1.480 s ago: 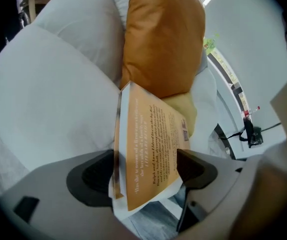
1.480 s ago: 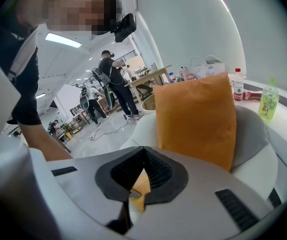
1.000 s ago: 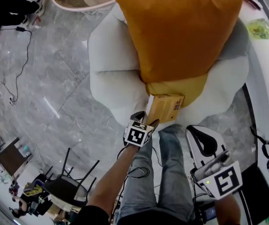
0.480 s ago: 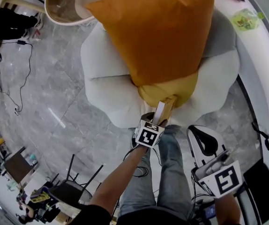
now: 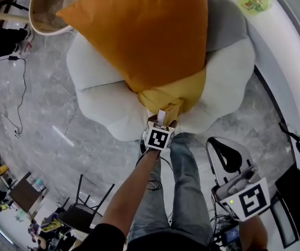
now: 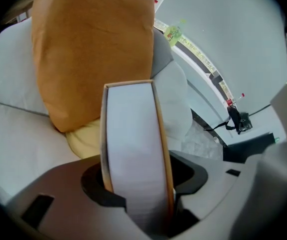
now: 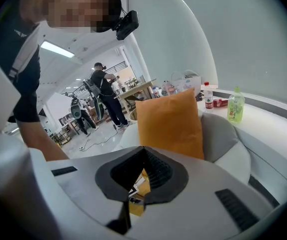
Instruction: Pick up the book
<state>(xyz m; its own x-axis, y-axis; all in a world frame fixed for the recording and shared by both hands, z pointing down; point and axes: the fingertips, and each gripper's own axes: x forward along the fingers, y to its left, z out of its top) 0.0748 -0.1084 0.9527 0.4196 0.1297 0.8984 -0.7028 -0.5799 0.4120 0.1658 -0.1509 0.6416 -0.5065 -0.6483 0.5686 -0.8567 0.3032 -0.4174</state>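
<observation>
The book (image 6: 133,149) stands edge-on between the jaws of my left gripper (image 6: 141,176), its white page block facing the camera and its tan covers on either side. The pads press on both covers. In the head view the same book (image 5: 172,109) sticks up beyond my left gripper (image 5: 165,122), just in front of the yellow cushion (image 5: 173,90). My right gripper (image 5: 220,148) hangs at the lower right, away from the book. Its black pads (image 7: 156,171) meet at the tip with nothing in them.
A big orange cushion (image 5: 145,30) leans on a white, petal-shaped seat (image 5: 103,93) with a grey backrest (image 5: 226,20). A white counter (image 5: 291,61) curves along the right, with a green bottle (image 7: 236,106) on it. A black chair (image 5: 82,203) and a cable (image 5: 22,103) are on the marble floor. People (image 7: 103,94) stand far off.
The book has turned from showing its tan cover flat at the seat's edge to standing edge-on in my left gripper. The left gripper has shifted toward the yellow cushion. The right gripper has barely shifted.
</observation>
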